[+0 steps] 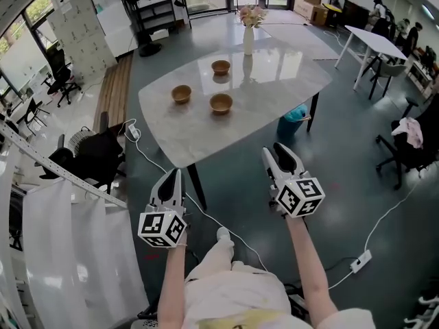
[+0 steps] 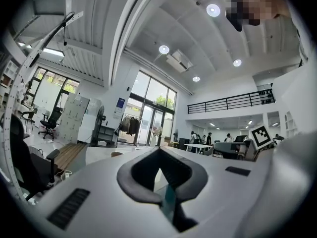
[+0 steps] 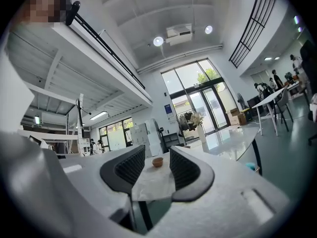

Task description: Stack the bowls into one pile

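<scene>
Three brown bowls stand apart on the pale marble table (image 1: 274, 74): one at the left (image 1: 181, 93), one in the middle (image 1: 221, 103), one further back (image 1: 221, 66). Both grippers hang in front of the table's near corner, short of it and over the floor. My left gripper (image 1: 175, 175) has its jaws together with nothing in them; in the left gripper view its pads (image 2: 159, 152) meet at the tip. My right gripper (image 1: 276, 151) is open and empty. In the right gripper view a far bowl (image 3: 157, 161) on the table (image 3: 153, 180) shows through the gap of the right gripper (image 3: 157, 150).
A white vase with flowers (image 1: 248, 33) stands at the table's far edge. A teal bin (image 1: 296, 114) sits under the table's right side. Black chairs (image 1: 96, 157) stand left of the table, cables and a power strip (image 1: 361, 260) lie on the floor.
</scene>
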The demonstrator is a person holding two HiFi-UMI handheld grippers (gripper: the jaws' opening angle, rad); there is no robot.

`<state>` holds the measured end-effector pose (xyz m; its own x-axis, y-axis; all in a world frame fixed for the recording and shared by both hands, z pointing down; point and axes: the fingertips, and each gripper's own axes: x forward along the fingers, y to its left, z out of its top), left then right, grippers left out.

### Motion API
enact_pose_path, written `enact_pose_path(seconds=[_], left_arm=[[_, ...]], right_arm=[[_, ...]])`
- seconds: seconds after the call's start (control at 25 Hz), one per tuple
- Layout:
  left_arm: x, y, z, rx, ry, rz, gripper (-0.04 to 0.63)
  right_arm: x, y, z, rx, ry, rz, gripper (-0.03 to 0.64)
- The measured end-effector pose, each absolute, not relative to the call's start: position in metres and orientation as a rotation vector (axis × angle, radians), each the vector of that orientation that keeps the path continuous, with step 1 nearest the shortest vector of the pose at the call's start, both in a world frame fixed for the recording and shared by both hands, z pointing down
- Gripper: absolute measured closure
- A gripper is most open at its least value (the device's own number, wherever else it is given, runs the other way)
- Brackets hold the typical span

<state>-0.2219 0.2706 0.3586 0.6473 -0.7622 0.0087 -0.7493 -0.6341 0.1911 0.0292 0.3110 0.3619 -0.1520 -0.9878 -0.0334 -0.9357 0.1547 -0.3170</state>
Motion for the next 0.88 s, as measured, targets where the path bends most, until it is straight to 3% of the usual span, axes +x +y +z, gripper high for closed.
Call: enact_pose_path(seconds=[0.88], left_arm=[[-0.179,0.087,0.375,2.664,-1.148,-0.096,0.595]], right_arm=[[0.063,0.135,0.378,-1.94,2.146,-0.401,0.476]])
